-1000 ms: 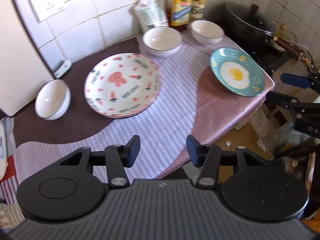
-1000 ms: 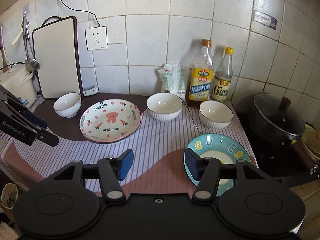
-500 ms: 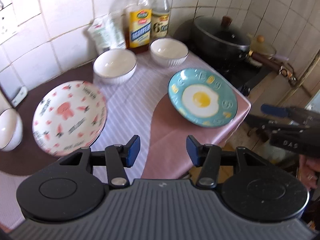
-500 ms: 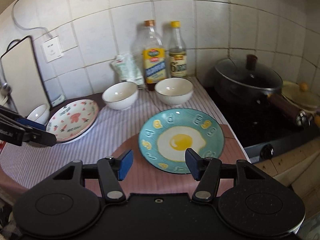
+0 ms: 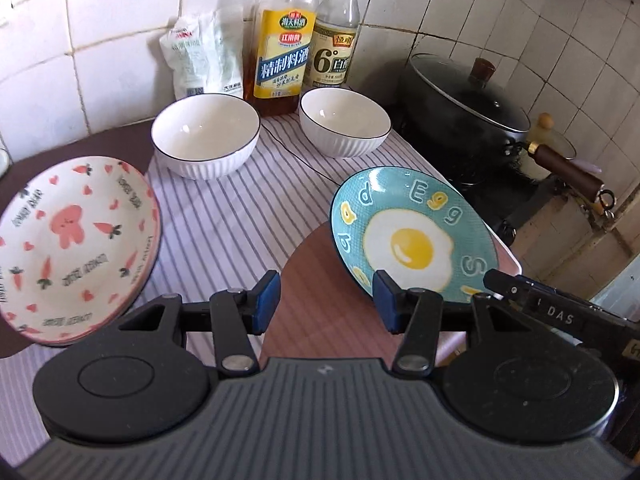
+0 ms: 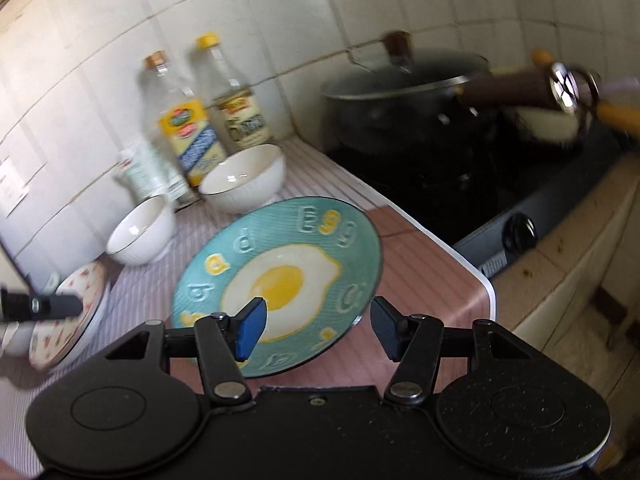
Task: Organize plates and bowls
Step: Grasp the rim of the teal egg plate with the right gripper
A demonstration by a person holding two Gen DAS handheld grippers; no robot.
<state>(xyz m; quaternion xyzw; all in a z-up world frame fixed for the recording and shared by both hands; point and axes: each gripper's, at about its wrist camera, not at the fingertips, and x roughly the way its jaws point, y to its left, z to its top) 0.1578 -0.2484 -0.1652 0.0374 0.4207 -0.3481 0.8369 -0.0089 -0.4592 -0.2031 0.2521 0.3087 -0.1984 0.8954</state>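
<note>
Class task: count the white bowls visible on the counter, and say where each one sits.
2. One white bowl sits beside the carrot plate; the other sits in front of the bottles, behind the egg plate. Others may lie outside the views.

egg plate [image 5: 408, 236]: teal, fried-egg print, yellow letters | plate [image 5: 68, 240]: white, pink rabbit, carrots, hearts | bowls [image 5: 206, 136]: white, dark rims | cloth [image 5: 224, 216]: lilac-white stripes, pink patch | pot [image 5: 464, 108]: black

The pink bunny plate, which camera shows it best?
The left wrist view: the pink bunny plate is large and sharp, cut only at the frame's left edge. The right wrist view shows only a small, blurred sliver of it.
</note>
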